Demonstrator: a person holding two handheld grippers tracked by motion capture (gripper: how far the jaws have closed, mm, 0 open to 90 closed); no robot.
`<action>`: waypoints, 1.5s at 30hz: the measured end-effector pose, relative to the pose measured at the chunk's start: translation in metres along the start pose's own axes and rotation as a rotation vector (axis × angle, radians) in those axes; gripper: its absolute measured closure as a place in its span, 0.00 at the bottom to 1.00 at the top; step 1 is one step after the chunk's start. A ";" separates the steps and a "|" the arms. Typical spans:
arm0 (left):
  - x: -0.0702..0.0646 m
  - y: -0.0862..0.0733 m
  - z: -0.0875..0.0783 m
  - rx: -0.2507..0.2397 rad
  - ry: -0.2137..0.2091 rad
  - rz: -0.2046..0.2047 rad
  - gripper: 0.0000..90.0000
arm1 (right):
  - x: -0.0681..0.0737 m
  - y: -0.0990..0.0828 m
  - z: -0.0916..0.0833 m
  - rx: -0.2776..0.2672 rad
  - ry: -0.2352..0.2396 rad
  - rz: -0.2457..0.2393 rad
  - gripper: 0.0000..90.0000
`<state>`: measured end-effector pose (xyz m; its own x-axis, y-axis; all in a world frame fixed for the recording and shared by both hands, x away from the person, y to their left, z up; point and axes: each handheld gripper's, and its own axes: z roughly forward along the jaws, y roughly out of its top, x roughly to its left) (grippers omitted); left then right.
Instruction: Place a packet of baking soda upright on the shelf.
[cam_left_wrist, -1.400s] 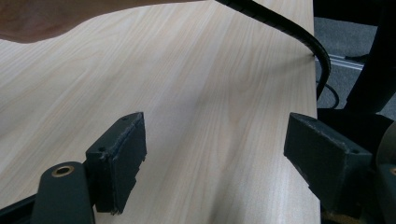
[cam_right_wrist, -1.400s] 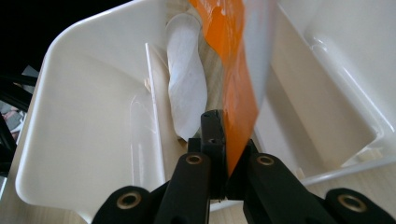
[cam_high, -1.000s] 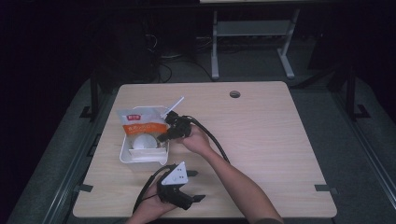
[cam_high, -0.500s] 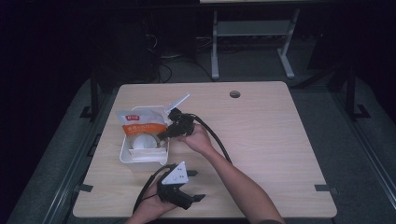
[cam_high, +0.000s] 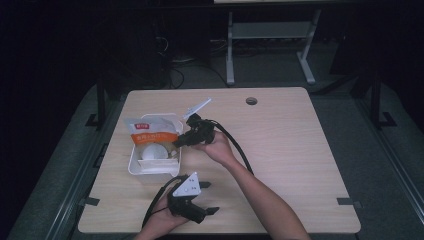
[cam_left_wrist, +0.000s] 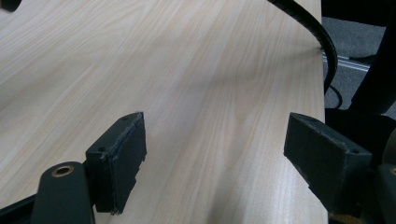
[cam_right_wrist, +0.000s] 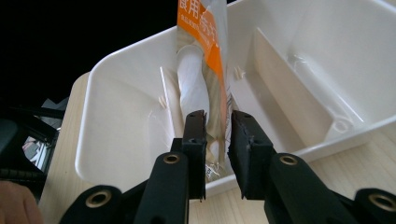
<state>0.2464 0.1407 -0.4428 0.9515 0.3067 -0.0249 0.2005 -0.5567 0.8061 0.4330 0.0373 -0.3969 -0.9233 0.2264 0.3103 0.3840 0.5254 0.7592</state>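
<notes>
Nearest the person, well short of the white tray (cam_high: 134, 165), the left gripper (cam_left_wrist: 212, 154) rests on the table (cam_high: 285, 135) with its jaws wide apart and nothing between them. Farther on, the right gripper (cam_right_wrist: 217, 140) sits at the tray's near rim; its jaws have just been opening, and the end of the orange-and-white packet (cam_right_wrist: 201, 70) stands between the pads, seemingly no longer pinched. The packet lies inside the tray, leaning across a divider toward its far wall.
</notes>
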 end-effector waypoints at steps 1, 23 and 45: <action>0.000 0.000 0.000 0.000 0.001 -0.001 0.23 | 0.000 0.000 -0.002 -0.004 -0.001 -0.002 0.83; 0.005 -0.002 -0.001 0.003 0.008 -0.027 0.23 | -0.002 -0.016 -0.054 -0.046 -0.038 0.023 0.74; 0.009 -0.003 -0.002 0.003 0.018 -0.038 0.23 | -0.003 -0.042 -0.100 -0.074 -0.073 0.070 0.67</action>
<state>0.2539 0.1463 -0.4440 0.9387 0.3417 -0.0450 0.2375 -0.5467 0.8030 0.4191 -0.0674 -0.3729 -0.8902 0.3206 0.3237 0.4433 0.4449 0.7782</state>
